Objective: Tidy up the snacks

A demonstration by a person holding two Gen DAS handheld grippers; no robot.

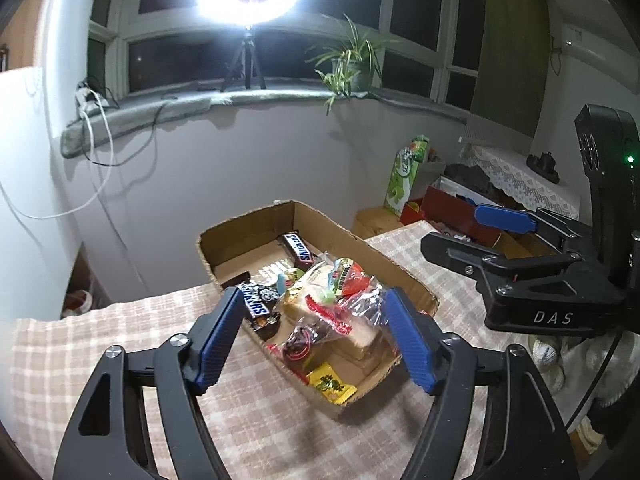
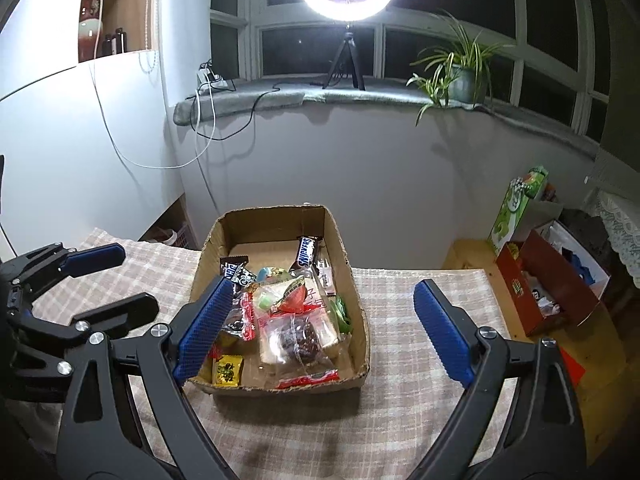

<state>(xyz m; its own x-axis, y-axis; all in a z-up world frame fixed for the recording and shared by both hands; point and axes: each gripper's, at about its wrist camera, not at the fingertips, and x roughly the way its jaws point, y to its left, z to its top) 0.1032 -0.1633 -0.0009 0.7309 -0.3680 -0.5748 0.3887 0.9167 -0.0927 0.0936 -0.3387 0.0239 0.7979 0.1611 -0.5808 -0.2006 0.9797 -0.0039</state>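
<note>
An open cardboard box (image 1: 248,220) (image 2: 276,210) sits on the checked tablecloth (image 1: 120,340) (image 2: 400,312), filled with snacks. Among them are a Snickers bar (image 1: 298,250) (image 2: 307,251) at the far end, a second dark bar (image 1: 256,300) (image 2: 234,270), clear bags of bread and cake (image 1: 320,292) (image 2: 292,332) and a yellow packet (image 1: 332,388) (image 2: 227,370) at the near end. My left gripper (image 1: 314,312) (image 2: 128,280) hangs open above the box's near end, holding nothing. My right gripper (image 2: 322,284) (image 1: 452,228) is open and empty too, above and to the right of the box.
Past the table's right edge stand a red carton (image 2: 552,292) of oddments and a green box (image 2: 516,212) (image 1: 406,176) on the floor. A ring light on a tripod (image 2: 346,60) and a potted plant (image 2: 464,72) stand on the windowsill. A white cabinet (image 2: 60,140) borders the left.
</note>
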